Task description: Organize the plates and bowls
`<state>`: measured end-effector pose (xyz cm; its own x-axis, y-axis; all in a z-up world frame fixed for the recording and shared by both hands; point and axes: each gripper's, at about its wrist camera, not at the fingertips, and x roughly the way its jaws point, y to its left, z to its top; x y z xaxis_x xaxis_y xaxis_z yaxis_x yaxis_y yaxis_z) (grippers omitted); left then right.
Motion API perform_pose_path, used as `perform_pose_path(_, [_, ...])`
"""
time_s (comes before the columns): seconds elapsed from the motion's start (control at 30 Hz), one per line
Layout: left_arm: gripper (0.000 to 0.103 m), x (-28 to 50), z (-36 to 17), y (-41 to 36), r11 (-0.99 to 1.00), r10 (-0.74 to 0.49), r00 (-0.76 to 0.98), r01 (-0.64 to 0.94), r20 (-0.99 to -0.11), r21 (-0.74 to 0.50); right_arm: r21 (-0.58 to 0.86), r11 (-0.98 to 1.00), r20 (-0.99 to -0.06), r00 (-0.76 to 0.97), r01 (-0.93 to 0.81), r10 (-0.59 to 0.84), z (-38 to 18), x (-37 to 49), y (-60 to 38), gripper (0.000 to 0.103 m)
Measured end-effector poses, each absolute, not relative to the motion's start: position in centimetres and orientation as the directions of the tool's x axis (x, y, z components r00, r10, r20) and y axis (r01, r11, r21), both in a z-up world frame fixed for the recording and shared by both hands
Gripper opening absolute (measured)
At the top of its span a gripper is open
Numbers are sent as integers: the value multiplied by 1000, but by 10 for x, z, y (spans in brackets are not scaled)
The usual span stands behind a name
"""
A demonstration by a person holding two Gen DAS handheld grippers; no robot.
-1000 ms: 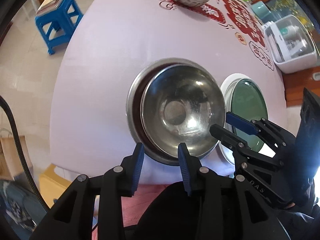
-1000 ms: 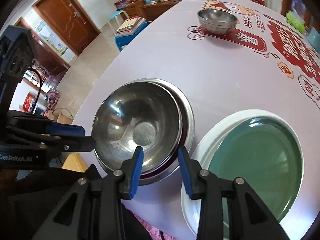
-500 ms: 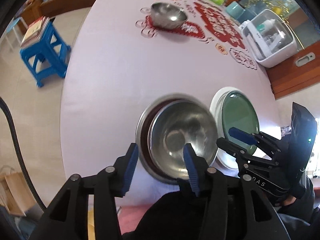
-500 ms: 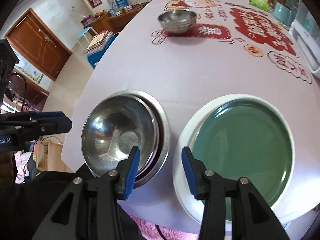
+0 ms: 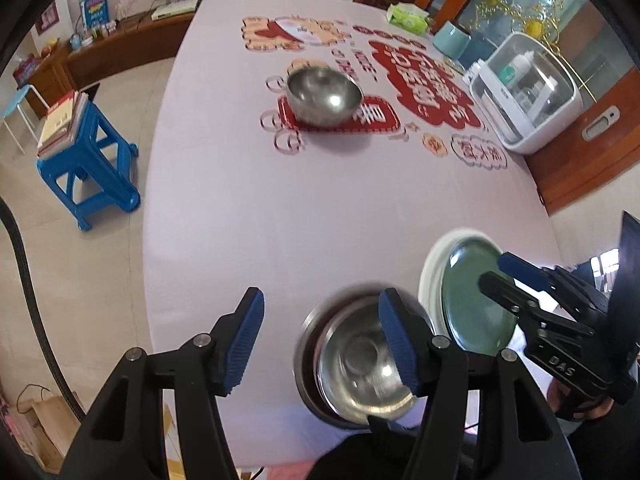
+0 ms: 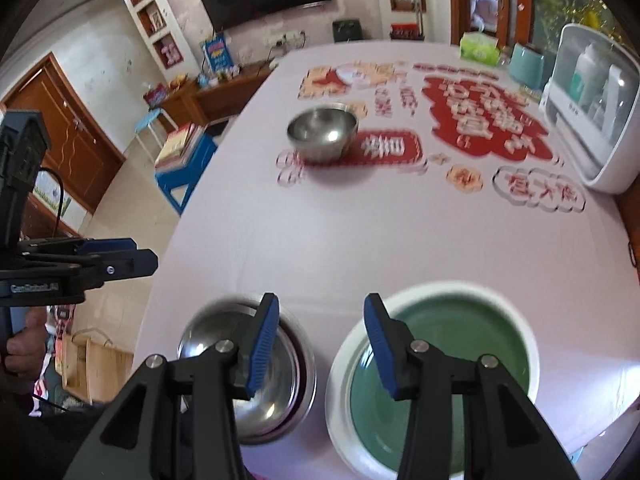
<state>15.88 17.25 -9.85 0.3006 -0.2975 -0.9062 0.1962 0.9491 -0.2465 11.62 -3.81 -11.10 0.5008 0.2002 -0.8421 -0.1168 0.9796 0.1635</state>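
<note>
Pale tablecloth with red printed patterns covers the desk, which fills the middle of both views. At the bottom centre of the left wrist view a steel bowl already sits nested inside another steel dish, and just right of it a green plate lies on a white plate. So two stacks look done. One lone steel bowl stands well apart on the red print in the upper centre, seemingly the piece left to gather. The left gripper has just been opening and is empty, jaws wide, above the stack. The right gripper is empty too, jaws partly apart, nothing between them.
</note>
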Motion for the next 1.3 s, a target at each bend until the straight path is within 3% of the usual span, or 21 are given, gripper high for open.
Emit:
perform_pose_path(0.23, [63,191,-74,170,959,-276,377,172,-884,-226,210,973,-785,576,-101,229,-91,142,-48,52])
perform_pose_path(0.47, [63,229,-67,163,967,-251,409,138,-878,-212,255,964,-752,610,-79,249,-88,182,-66,53])
perform_pose_path(1.3, [71,352,-129,142,979,-169,407,-37,-898,-201,437,899,-739,554,-37,382,-144,323,-99,54])
